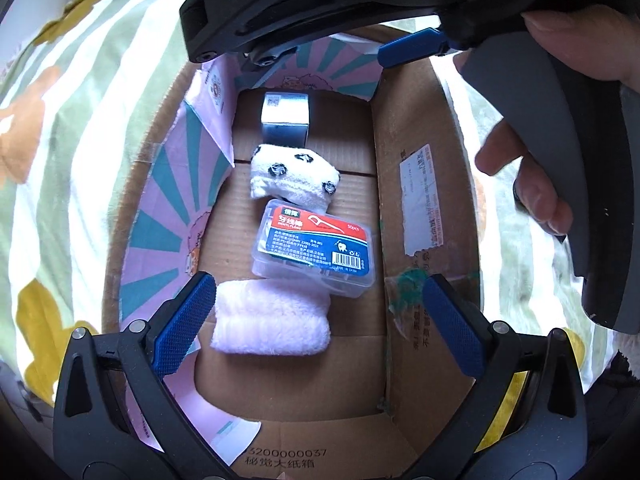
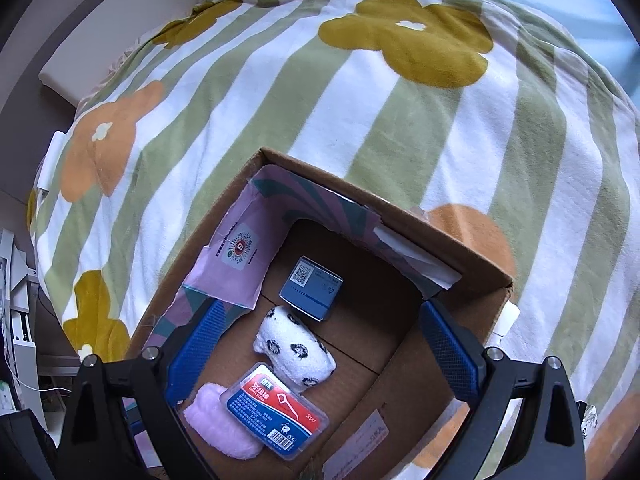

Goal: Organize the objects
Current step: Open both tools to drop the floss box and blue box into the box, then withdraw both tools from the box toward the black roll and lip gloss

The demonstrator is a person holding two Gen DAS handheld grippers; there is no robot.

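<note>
Inside the open brown cardboard box [image 2: 472, 264] on the striped flowered bedspread [image 2: 360, 120], a clear plastic floss-pick case with a red and blue label [image 1: 316, 248] lies across a rolled pink fluffy towel [image 1: 272, 324], beside a white spotted sock roll [image 1: 292, 178] and a small blue carton [image 2: 312, 292]. Both the left gripper [image 1: 320, 316] and the right gripper [image 2: 320, 356] hang above with jaws apart, holding nothing. The case looks light, stiff and slick; I would pinch its long sides.

Four items are seen lying in a row inside open cardboard box [image 2: 472, 256]: blue carton [image 2: 312, 290], spotted white sock roll [image 2: 294, 350], clear floss-pick case [image 2: 276, 410] propped on pink towel roll [image 2: 224, 428].
</note>
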